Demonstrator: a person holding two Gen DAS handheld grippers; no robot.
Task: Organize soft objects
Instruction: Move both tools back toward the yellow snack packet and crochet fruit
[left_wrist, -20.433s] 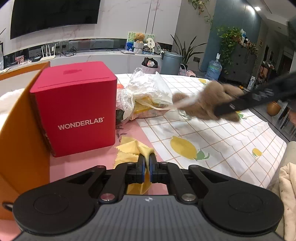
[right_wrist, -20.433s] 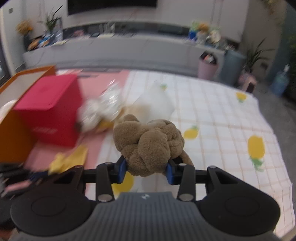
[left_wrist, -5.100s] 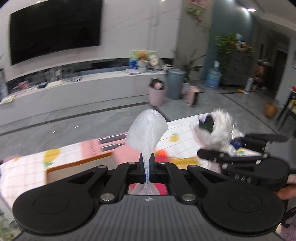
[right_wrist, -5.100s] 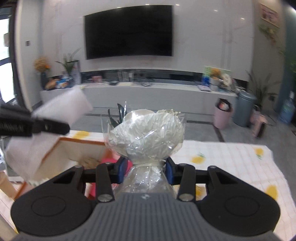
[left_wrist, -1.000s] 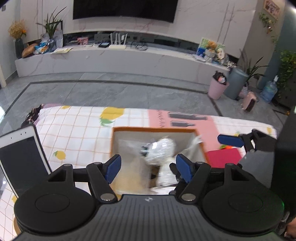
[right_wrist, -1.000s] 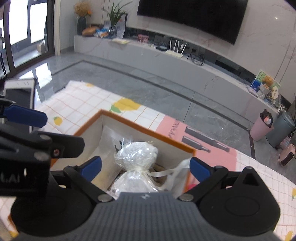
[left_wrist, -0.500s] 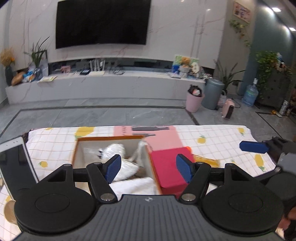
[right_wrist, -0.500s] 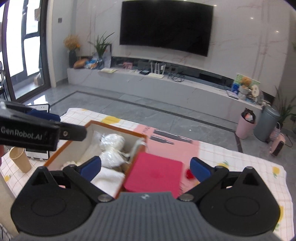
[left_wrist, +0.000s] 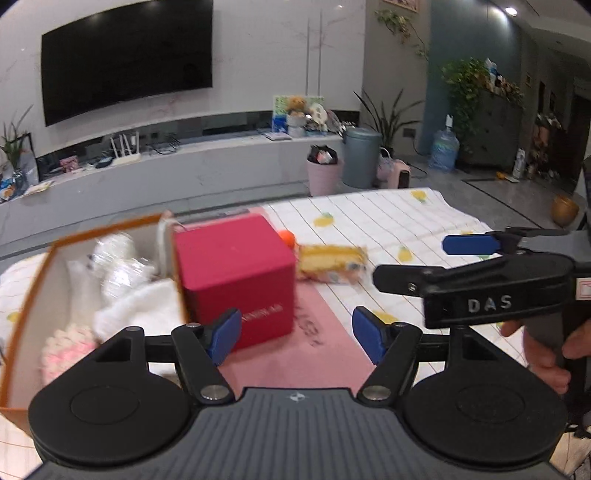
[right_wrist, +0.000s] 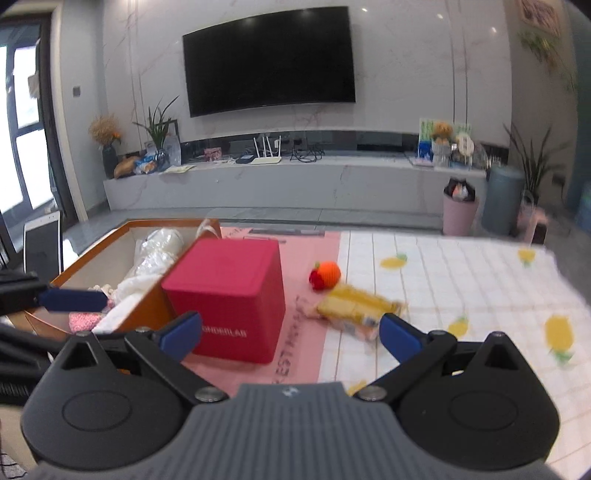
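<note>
Red cube (right_wrist: 225, 299) beside orange box (right_wrist: 147, 317).
Left gripper (left_wrist: 297, 334) and right gripper (right_wrist: 290, 332) both spread, empty; yellow packet (right_wrist: 356, 308) lies apart.

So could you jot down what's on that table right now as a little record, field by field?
Surface: lemon-print tablecloth with a pink mat
Container: orange box, open, holding white plastic-wrapped bundles and a pink knitted item
Beside the box: red cube box
Left out on the cloth: orange crocheted fruit, yellow soft packet
Left hand-held gripper: open, empty
Right hand-held gripper: open, empty
</note>
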